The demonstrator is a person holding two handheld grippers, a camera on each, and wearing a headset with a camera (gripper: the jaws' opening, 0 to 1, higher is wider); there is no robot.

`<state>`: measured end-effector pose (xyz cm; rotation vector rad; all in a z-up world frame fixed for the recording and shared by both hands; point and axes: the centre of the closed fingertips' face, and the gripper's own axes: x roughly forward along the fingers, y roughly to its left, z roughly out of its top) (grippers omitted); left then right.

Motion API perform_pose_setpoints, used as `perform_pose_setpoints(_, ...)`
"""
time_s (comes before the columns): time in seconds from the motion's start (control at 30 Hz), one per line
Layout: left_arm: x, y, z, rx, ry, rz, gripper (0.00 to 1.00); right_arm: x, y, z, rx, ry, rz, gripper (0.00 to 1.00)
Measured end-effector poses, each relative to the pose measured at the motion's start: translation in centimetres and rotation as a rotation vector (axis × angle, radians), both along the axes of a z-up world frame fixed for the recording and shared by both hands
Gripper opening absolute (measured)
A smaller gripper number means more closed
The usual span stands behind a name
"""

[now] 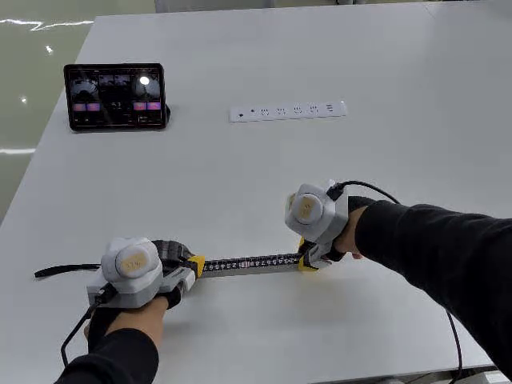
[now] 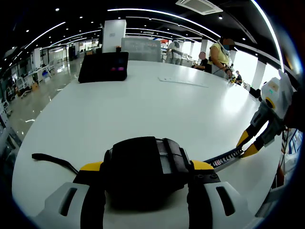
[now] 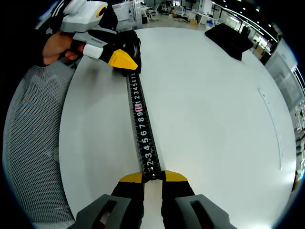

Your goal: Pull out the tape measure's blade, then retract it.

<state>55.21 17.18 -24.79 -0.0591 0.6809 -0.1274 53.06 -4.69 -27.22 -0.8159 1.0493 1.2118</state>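
**A:** The tape measure (image 1: 172,254) sits low and left of centre in the head view. Its black case is clamped between the jaws of the left gripper (image 1: 192,266), and its blade (image 1: 252,263) runs rightward, flat on the white table (image 1: 240,176).

**B:** And the right gripper (image 3: 153,177) is closed on the blade's tip. At the bottom centre of its own view, the yellow jaw tips pinch right at the low numbers.

**A:** So a stretch of blade is out. What's the risk from here?

**B:** That pinch is on a thin, slick strip. If it slips, the spring likely whips the blade into the case. A crooked pull could twist the case in the left jaws or kink the blade.

**A:** Further out, a loose strap (image 1: 68,270) trails left from the case. A tablet (image 1: 116,96) and power strip (image 1: 288,111) lie well apart, in the upper part of the frame.
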Motion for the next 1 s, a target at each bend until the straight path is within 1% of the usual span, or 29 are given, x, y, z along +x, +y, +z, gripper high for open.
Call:
perform_pose_setpoints(0.13, 0.0, 0.0, 0.0, 0.0, 0.0, 0.0, 0.66, 0.1, 0.2, 0.1, 0.005, 0.02, -0.028, 0.09)
perform_pose_setpoints(0.17, 0.0, 0.0, 0.0, 0.0, 0.0, 0.0, 0.66, 0.0, 0.2, 0.1, 0.002, 0.026, -0.046, 0.09)
perform_pose_setpoints(0.3, 0.0, 0.0, 0.0, 0.0, 0.001, 0.001, 0.66, 0.0, 0.3, 0.1, -0.005, 0.018, -0.017, 0.09)
perform_pose_setpoints(0.57, 0.1, 0.1, 0.0, 0.0, -0.001, 0.001, 0.66, 0.0, 0.6, 0.1, -0.001, 0.002, -0.019, 0.09)
perform_pose_setpoints(0.8, 0.0, 0.1, 0.0, 0.001, -0.001, 0.0, 0.66, 0.0, 0.9, 0.1, 0.007, 0.01, -0.028, 0.1)
perform_pose_setpoints(0.83, 0.0, 0.1, 0.0, 0.0, 0.0, 0.0, 0.66, 0.0, 0.9, 0.1, 0.007, 0.01, -0.06, 0.1)
perform_pose_setpoints(0.9, 0.0, 0.1, 0.0, 0.0, 0.0, -0.001, 0.66, -0.1, 1.0, 0.1, 0.001, 0.005, -0.032, 0.1)
perform_pose_setpoints(1.0, 0.0, 0.1, 0.0, 0.001, 0.0, 0.0, 0.66, 0.0, 1.1, 0.0, -0.004, 0.0, -0.02, 0.1)
